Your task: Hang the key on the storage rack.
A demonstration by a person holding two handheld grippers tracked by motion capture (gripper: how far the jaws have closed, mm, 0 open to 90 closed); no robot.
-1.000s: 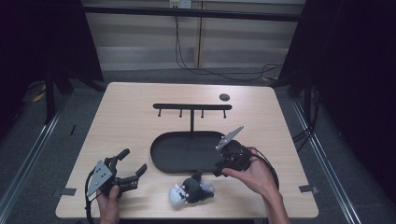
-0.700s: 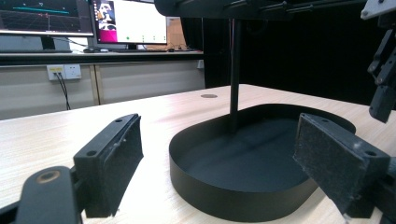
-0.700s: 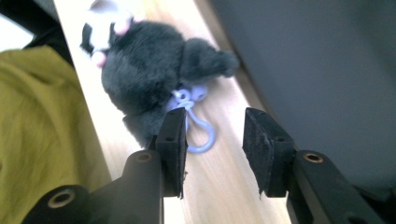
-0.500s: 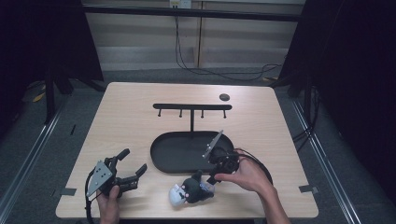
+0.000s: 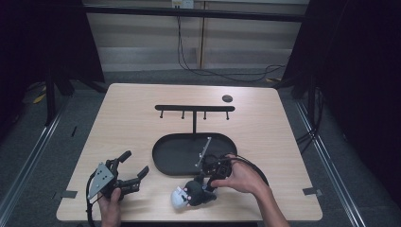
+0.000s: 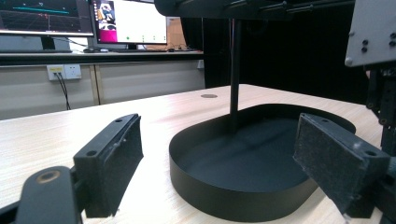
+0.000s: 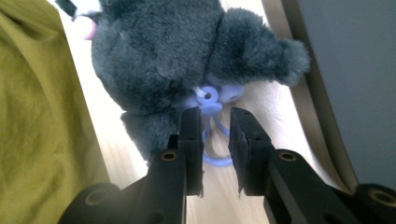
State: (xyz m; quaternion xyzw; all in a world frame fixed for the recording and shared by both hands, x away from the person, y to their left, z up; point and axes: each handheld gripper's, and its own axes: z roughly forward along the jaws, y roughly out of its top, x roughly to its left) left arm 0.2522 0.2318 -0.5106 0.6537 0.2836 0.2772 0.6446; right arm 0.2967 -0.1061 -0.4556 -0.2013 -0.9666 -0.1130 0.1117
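A grey and white plush toy [image 5: 187,197] lies near the table's front edge, just in front of the black oval tray [image 5: 161,161]. My right gripper [image 5: 205,184] points down at it from the tray side. In the right gripper view the toy [image 7: 159,51] has a thin lavender loop [image 7: 212,161] that runs between my right gripper's [image 7: 215,114] jaws. They stand narrowly apart, with a gap on each side of the strand. My left gripper [image 5: 135,163] rests at the front left, wide open and holding nothing, and faces the tray [image 6: 210,191].
A black hook rail on a post [image 5: 195,109] rises from the tray's back. A small dark disc [image 5: 227,98] lies near the table's far edge. An olive-yellow cloth [image 7: 37,116] sits close beside the toy. Monitors [image 6: 126,21] stand beyond the table.
My right gripper has swung left and down from the tray's right end to the plush toy. My left gripper has stayed still.
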